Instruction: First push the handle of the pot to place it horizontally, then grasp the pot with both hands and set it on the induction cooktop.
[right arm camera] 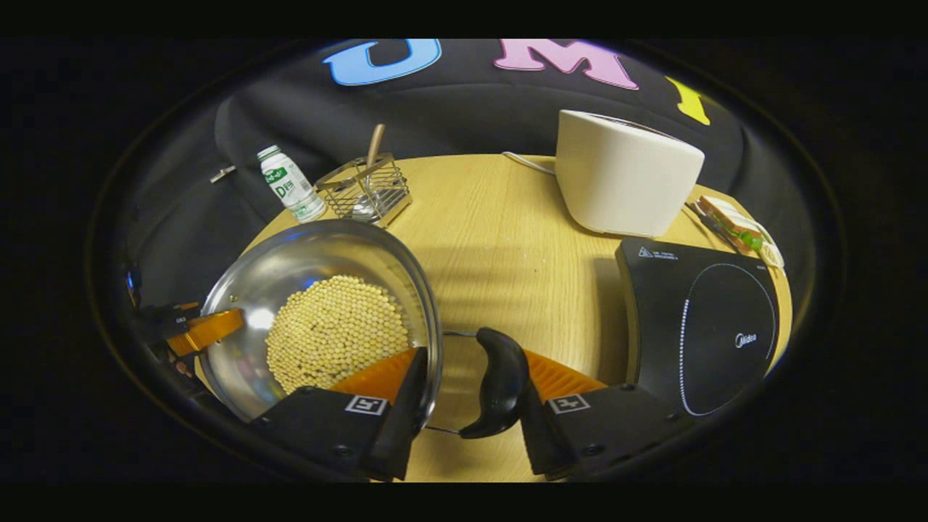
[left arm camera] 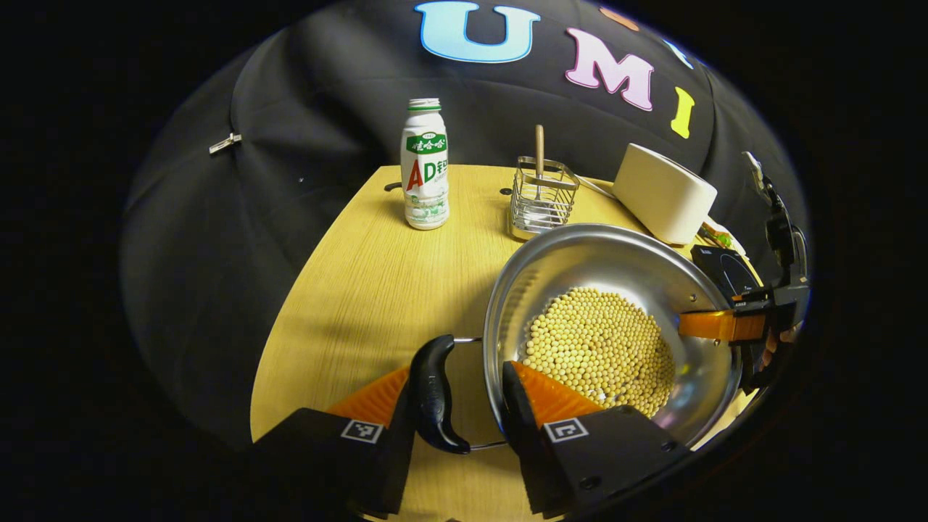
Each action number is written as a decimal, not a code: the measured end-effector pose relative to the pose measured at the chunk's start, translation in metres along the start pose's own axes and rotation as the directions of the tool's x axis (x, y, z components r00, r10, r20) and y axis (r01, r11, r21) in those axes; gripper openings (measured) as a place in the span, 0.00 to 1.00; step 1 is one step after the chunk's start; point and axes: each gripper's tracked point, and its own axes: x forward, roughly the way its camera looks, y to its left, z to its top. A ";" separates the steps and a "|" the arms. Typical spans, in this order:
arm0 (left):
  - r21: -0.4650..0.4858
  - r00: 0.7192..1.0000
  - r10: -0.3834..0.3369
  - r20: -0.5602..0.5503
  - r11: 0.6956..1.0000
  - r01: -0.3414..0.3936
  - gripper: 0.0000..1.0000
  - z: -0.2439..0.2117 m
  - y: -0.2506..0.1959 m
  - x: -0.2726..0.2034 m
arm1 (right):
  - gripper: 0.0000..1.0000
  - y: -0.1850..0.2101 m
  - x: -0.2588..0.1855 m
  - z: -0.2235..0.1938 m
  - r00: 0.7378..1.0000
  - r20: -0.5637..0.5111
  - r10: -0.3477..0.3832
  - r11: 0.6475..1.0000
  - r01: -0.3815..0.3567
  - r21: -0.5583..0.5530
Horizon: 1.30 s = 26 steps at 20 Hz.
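Bare table (right arm camera: pixel 507 239) lies between pot (right arm camera: pixel 290 268) and cooktop (right arm camera: pixel 696 326); toaster (right arm camera: pixel 623 174) stands behind.

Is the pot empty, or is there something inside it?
Not empty. The pot holds a heap of small pale yellow beads over much of its bottom; bare metal shows around them, so it is far from full.
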 end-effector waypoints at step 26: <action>0.026 1.000 0.004 -0.026 1.000 -0.003 0.59 0.040 -0.118 -0.081 | 0.56 -0.096 -0.120 0.020 1.000 -0.010 -0.015 0.998 0.016 0.064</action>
